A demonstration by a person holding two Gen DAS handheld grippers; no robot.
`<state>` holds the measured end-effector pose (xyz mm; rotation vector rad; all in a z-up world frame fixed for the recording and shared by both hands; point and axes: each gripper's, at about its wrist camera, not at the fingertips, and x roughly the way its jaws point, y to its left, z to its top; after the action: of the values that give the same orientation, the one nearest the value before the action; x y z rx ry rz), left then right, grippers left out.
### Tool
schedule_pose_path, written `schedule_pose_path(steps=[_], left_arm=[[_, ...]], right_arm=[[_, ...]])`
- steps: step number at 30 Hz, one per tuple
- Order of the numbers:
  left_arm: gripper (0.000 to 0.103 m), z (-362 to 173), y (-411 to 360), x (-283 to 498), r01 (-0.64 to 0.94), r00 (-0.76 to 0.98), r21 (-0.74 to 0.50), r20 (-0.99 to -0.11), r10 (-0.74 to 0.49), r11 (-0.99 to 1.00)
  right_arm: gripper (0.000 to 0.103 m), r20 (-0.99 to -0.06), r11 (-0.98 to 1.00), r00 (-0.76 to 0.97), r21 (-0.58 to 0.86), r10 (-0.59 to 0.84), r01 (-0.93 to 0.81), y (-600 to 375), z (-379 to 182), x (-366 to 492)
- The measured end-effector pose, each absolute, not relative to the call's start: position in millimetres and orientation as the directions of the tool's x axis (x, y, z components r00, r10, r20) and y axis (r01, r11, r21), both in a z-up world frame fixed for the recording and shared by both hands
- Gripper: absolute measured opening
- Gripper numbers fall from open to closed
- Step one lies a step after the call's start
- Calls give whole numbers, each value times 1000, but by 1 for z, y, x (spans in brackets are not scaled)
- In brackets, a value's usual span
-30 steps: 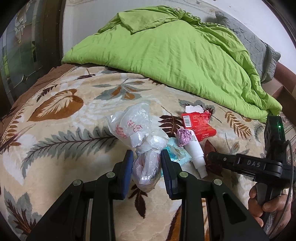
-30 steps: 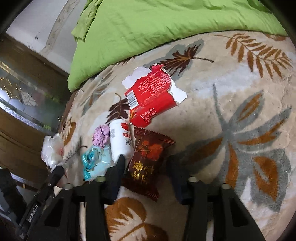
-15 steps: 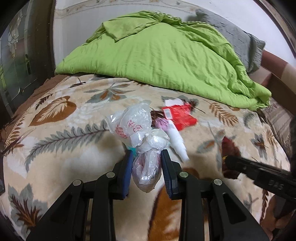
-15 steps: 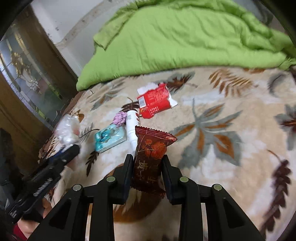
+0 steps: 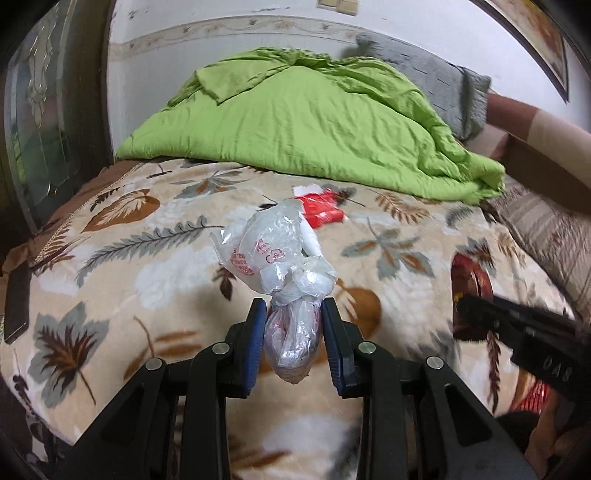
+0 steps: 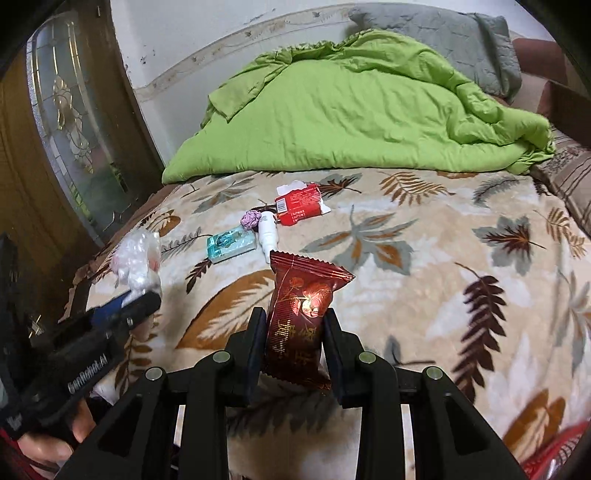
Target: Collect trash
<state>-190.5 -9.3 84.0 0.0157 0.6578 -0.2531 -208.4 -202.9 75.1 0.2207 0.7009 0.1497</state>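
My left gripper [image 5: 294,314] is shut on a knotted clear plastic bag [image 5: 275,254] and holds it above the bed. My right gripper [image 6: 294,321] is shut on a dark red snack wrapper [image 6: 301,310], also lifted off the bed. The bag also shows in the right wrist view [image 6: 138,264], and the wrapper in the left wrist view [image 5: 471,280]. On the leaf-patterned blanket [image 6: 424,258] lie a torn red wrapper [image 6: 299,208], a white bottle [image 6: 266,232], a purple wad [image 6: 250,219] and a teal packet [image 6: 231,244].
A rumpled green quilt [image 6: 351,110] covers the far half of the bed, with a grey pillow [image 6: 443,33] behind it. A dark wooden door with glass [image 6: 70,122] stands at the left. A dark flat object [image 5: 16,299] lies at the bed's left edge.
Both grippers have lifted and pulled back from the bed with their items. The right gripper closed on the dark red wrapper, which lay on the blanket a second ago.
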Motion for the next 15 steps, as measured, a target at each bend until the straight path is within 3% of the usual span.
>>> schedule_pose_path(steps=[6,15], left_arm=[[29,83,-31,-204,272,781,25,-590,-205,962],[29,72,-33,-187,249,753,25,-634,-177,968]], right_arm=[[33,-607,966,771,254,196,-46,-208,76,-227],[33,-599,935,765,356,234,-8,-222,67,-223]])
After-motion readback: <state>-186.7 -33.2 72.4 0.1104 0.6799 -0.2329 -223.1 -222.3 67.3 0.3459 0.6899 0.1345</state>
